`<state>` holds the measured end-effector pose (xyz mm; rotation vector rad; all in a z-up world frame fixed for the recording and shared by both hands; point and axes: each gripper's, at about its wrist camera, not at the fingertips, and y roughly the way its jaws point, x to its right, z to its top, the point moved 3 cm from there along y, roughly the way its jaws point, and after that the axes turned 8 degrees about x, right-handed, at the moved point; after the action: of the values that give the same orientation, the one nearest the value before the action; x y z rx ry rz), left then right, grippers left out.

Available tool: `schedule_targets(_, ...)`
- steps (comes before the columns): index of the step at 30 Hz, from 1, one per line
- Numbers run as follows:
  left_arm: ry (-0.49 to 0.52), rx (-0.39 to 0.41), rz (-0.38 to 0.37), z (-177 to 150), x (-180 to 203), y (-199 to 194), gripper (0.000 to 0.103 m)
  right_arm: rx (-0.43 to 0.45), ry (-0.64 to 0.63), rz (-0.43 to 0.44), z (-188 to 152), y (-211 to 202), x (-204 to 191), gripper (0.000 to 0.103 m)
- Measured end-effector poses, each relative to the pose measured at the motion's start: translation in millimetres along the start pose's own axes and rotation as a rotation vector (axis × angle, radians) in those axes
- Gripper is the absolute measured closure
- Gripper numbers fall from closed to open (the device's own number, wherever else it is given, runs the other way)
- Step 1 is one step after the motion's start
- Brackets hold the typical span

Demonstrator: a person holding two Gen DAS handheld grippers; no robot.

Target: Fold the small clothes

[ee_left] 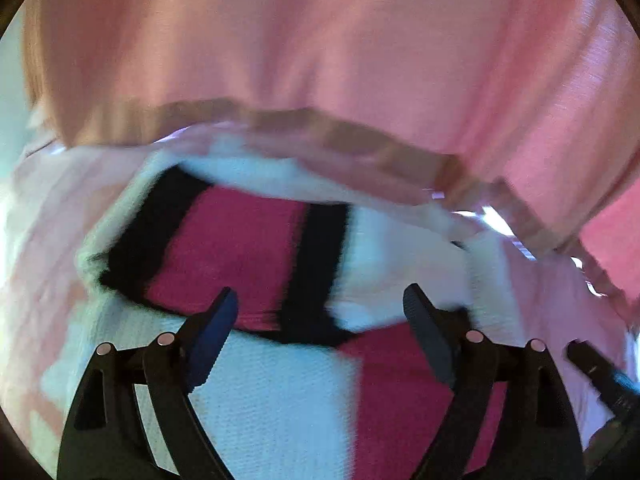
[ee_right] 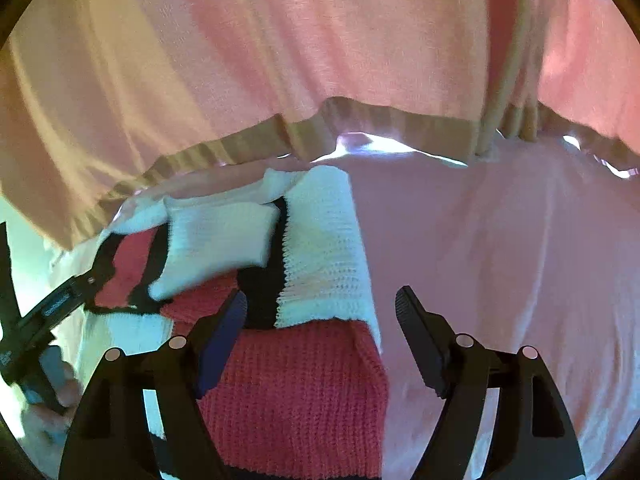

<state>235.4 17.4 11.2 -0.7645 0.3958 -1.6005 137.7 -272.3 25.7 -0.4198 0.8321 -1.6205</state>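
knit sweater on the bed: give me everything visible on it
The knit sweater is a chunky ribbed knit in red, white and black colour blocks. It lies partly folded on the pink sheet, a white sleeve-like flap doubled over its middle, below a hanging pink curtain. Neither gripper holds it: left gripper and right gripper hover open above it.

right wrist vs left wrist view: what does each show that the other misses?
Right wrist only: a white folded flap lying on the sweater, and a hand holding the left gripper.
Left wrist only: the right gripper poking in at its right edge.
Both: the red, white and black knit sweater on pink sheet, pink curtain behind, own jaws open.
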Motion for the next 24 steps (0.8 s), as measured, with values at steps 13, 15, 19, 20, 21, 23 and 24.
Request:
schedule_targets(13, -0.476, -0.081, 0.028, 12.3, -168.8, 25.8, 0.018, -0.160, 0.048, 0.101, -6.3, 122.0, -39.4, 0.049)
schedule_targets(15, -0.502, -0.082, 0.015, 12.1, -172.6, 30.8, 0.018, -0.200, 0.102, 0.190, -9.3, 137.4, -46.7, 0.094)
schedule_targets(19, -0.495, -0.077, 0.001, 21.5, -169.1, 32.1, 0.018, -0.039, 0.005, 0.247, 30.0, 94.0, -67.5, 0.095)
schedule_targets(20, -0.496, -0.077, 0.004, 20.8, -167.9, 32.5, 0.018, -0.012, -0.003, 0.256, 39.0, 81.7, -66.4, 0.095)
schedule_targets(21, -0.492, -0.079, 0.002, 18.7, -165.8, 34.1, 0.018, 0.023, -0.013, 0.255, 49.1, 66.2, -62.1, 0.096)
schedule_targets(23, -0.460, -0.088, 0.011, 15.8, -158.6, 37.3, 0.018, 0.084, -0.063, 0.195, 59.5, 41.8, -47.8, 0.095)
schedule_targets(24, -0.448, -0.092, 0.004, 14.9, -154.6, 37.7, 0.019, 0.078, -0.089, 0.159, 56.0, 40.5, -38.5, 0.095)
